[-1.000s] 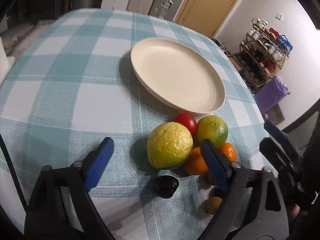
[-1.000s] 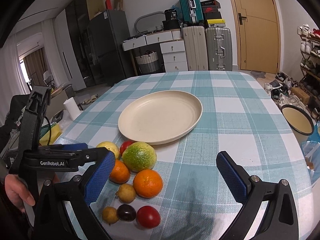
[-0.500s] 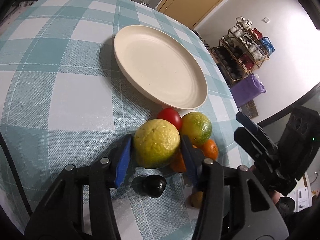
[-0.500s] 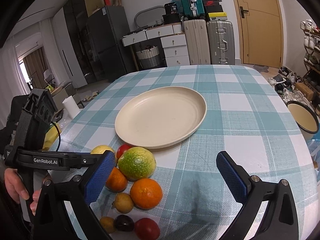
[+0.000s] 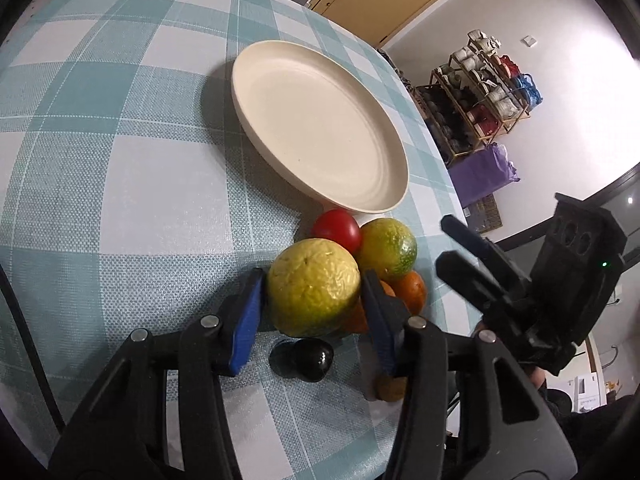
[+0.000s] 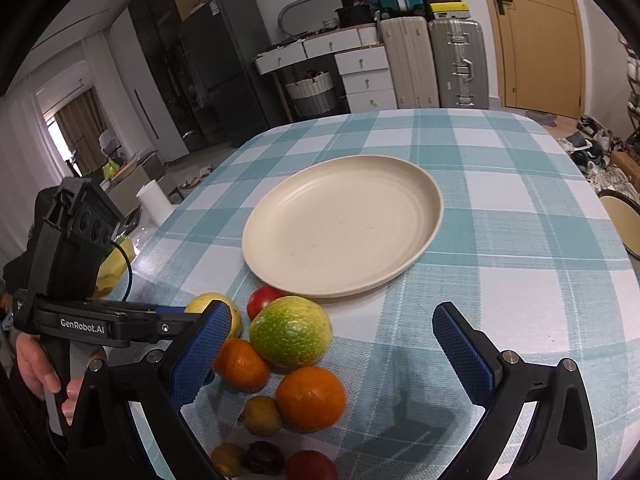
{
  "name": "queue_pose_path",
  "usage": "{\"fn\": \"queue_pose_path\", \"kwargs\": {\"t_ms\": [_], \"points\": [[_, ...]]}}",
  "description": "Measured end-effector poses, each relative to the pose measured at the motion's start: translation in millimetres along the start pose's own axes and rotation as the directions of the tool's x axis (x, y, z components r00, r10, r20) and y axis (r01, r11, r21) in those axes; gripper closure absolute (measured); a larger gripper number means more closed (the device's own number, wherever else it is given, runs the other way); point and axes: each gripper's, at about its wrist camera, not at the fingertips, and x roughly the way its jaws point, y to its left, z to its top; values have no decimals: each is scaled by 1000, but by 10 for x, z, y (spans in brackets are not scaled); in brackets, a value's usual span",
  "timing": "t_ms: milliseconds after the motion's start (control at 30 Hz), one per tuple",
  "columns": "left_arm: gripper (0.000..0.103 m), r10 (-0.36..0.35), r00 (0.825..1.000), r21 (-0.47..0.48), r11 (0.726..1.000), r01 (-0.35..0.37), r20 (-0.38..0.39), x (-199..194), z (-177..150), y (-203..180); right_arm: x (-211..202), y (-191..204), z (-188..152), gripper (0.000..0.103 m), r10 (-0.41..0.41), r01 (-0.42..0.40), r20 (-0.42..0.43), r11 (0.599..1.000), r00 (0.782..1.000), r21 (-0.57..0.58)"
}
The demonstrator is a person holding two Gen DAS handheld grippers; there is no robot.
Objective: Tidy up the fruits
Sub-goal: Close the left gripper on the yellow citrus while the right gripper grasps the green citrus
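Left gripper (image 5: 312, 306) had just closed its blue pads on both flanks of the big yellow-green citrus (image 5: 313, 282), which still sat on the checked tablecloth (image 5: 120, 184) at the near edge of the fruit pile. Right gripper (image 6: 332, 350) hung spread wide over the same pile, pinching nothing. Cream plate (image 6: 344, 224), the largest item and the likely destination, lay bare just beyond the fruit, so no piece appeared sorted yet. Awaiting transfer beside the gripped citrus were the green-and-yellow citrus (image 6: 291, 337), 2 oranges (image 6: 311, 398), a red tomato (image 5: 336, 229), a small pear (image 6: 262, 416) and a dark plum (image 5: 314, 360).
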Motion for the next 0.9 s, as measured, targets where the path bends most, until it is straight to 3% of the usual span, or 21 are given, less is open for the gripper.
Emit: {"fn": "queue_pose_path", "kwargs": {"t_ms": [367,633,700,767,900], "points": [[58,0,1000,-30,1000,0,18,-161,-4,153,245,29,-51,0,62,-60,-124,998,990,26],[58,21,1000,-38,999,-20,21,-204,40,167,327,9,-52,4,115,-103,-154,991,981,82],[58,29,999,-34,999,-28,28,-223,51,152,350,-12,-56,7,121,-106,-163,990,979,97],[58,36,999,-36,999,-35,30,-229,54,147,377,-36,-68,21,134,-115,-181,987,974,113],[58,51,998,-31,998,-50,24,-228,60,119,423,-71,-93,32,169,-142,-208,980,963,140]]}}
